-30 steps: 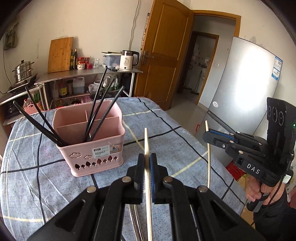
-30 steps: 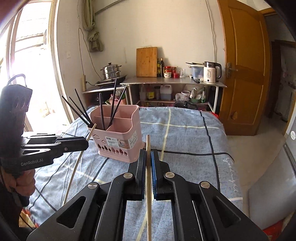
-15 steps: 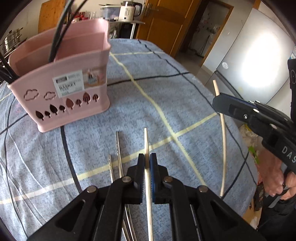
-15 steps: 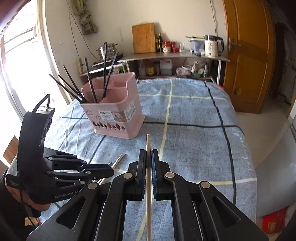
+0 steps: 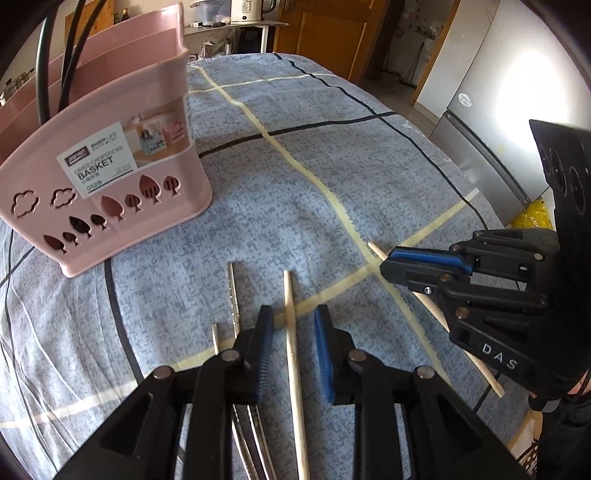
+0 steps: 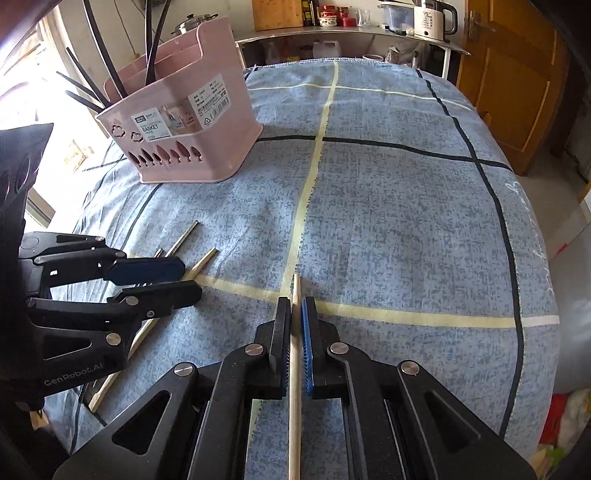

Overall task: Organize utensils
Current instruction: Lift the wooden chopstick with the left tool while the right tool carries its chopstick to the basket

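My left gripper (image 5: 293,321) points down at the blue checked cloth and its jaws are opening. A wooden chopstick (image 5: 289,291) lies loose between them on the cloth, and the pads do not press it. Two metal chopsticks (image 5: 232,288) lie just to its left. My right gripper (image 6: 295,306) is shut on a second wooden chopstick (image 6: 296,286), low over the cloth at the cream stripes' crossing. The pink divided basket (image 5: 110,184) stands at the back left and holds several black chopsticks (image 6: 99,55).
The cloth-covered table's (image 6: 406,206) right edge drops off toward a grey fridge (image 5: 491,122). A wooden door (image 6: 517,81) and a metal shelf with a kettle (image 6: 432,18) stand behind the table. A hand holds each gripper.
Both grippers have come down from above the table and tilted toward the cloth. The left jaws have parted and let go of their wooden chopstick, which now lies on the cloth.
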The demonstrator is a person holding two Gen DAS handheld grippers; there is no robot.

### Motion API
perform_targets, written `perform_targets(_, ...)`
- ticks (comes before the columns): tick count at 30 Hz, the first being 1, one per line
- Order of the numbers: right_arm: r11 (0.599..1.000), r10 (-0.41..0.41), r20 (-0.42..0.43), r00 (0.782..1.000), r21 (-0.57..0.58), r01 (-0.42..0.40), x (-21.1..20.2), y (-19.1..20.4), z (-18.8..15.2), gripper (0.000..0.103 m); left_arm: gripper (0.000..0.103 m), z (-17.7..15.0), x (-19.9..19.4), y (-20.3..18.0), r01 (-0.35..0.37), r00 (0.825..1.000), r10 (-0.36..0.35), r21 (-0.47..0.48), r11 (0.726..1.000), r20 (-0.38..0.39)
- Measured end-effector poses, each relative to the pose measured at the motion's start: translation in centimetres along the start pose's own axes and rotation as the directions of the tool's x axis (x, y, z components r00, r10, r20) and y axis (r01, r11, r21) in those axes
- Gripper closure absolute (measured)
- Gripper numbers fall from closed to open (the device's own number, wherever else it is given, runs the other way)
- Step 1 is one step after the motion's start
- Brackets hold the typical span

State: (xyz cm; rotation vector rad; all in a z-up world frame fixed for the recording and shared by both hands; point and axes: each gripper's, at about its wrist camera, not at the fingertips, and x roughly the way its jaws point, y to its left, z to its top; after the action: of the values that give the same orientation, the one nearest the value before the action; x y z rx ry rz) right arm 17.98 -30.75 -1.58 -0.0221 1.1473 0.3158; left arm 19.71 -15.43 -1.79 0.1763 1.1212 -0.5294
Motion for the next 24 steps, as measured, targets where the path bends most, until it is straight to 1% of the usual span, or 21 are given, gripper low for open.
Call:
perform_targets(5,0.999,-0.018,-0.015,1.0,-0.034,0.018,0.2,0.6,0.4,0.096,0.078,0.8,0.8,-0.6,-0.025,1.0,0.025,0.044,0.999,-0.005)
perform_targets(7,0.999,-0.025,-0.009,1.0,-0.039,0.024,0.1,0.7,0.3,0.098,0.084,0.8,0.8,-0.8,-0.044,0.999,0.044,0.061,0.997,-0.002)
perform_targets(8,0.999,-0.024,-0.006,1.0,-0.038,0.024,0.2,0.6,0.4,0.098,0.092,0.9,0.9,-0.8,-0.06,0.998,0.06,0.066,0.996,0.001)
perform_targets(10,0.999,-0.018,0.003,1.0,-0.03,0.018,0.1,0.5,0.4,0.098,0.096,0.9,0.9,-0.5,-0.059,0.998,0.059,0.059,0.997,0.002)
perform_targets(17,1.0,0.001,0.049,0.999,-0.017,0.0,-0.9,0.7,0.7,0.098,0.097,1.0,-0.2,0.2,-0.051,0.999,0.05,0.035,0.998,0.023)
perform_targets(20,1.0,0.005,0.088,0.996,-0.016,-0.004,-2.3,0.8,1.2,0.098,0.097,1.4,-1.9,0.3,-0.042,0.997,0.04,0.033,0.999,0.061)
perform_targets(24,1.0,0.008,0.161,0.987,-0.008,-0.007,-4.9,0.7,1.9,0.098,0.097,2.3,-4.9,0.6,-0.033,0.991,0.029,0.025,0.999,0.132)
